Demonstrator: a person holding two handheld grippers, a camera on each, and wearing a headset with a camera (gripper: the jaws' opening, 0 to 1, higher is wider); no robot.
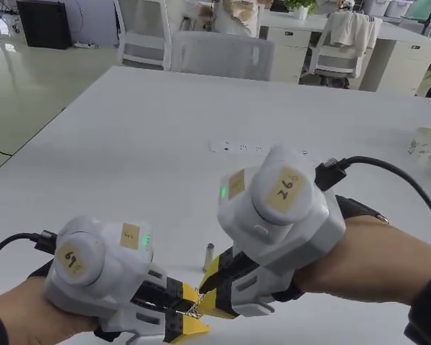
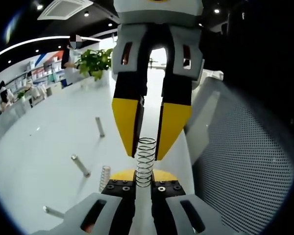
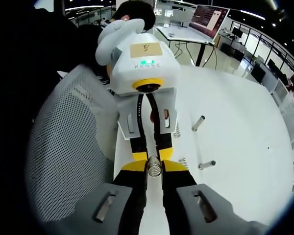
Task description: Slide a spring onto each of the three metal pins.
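- A white bench (image 1: 144,144) runs the width of the room, with a white power strip (image 1: 251,147) lying flat near its middle.
- A grey mesh chair (image 2: 245,147) stands against the near edge of the bench, right beside the work.
- The left gripper (image 1: 189,310) and the right gripper (image 1: 212,287), each held in one of the person's hands, meet tip to tip low over the near part of the bench. Their yellow-tipped jaws face each other.
- The left gripper's jaws are drawn narrow and clamp the lower end of a spring (image 2: 146,164), which stands up from between them in the left gripper view.
- The right gripper's jaws are also narrow. They close against both sides of the other end of the same spring, seen end-on between the yellow tips in the right gripper view.
- The spring is held off the bench, spanning the short gap between the two grippers and well apart from the pins.
- Three metal pins stand bare on the bench to one side of the grippers: a far pin (image 2: 100,126), a middle pin (image 2: 81,165) and a near pin (image 2: 54,211).
- A loose spring (image 2: 105,177) stands upright on the bench just beside the middle pin.
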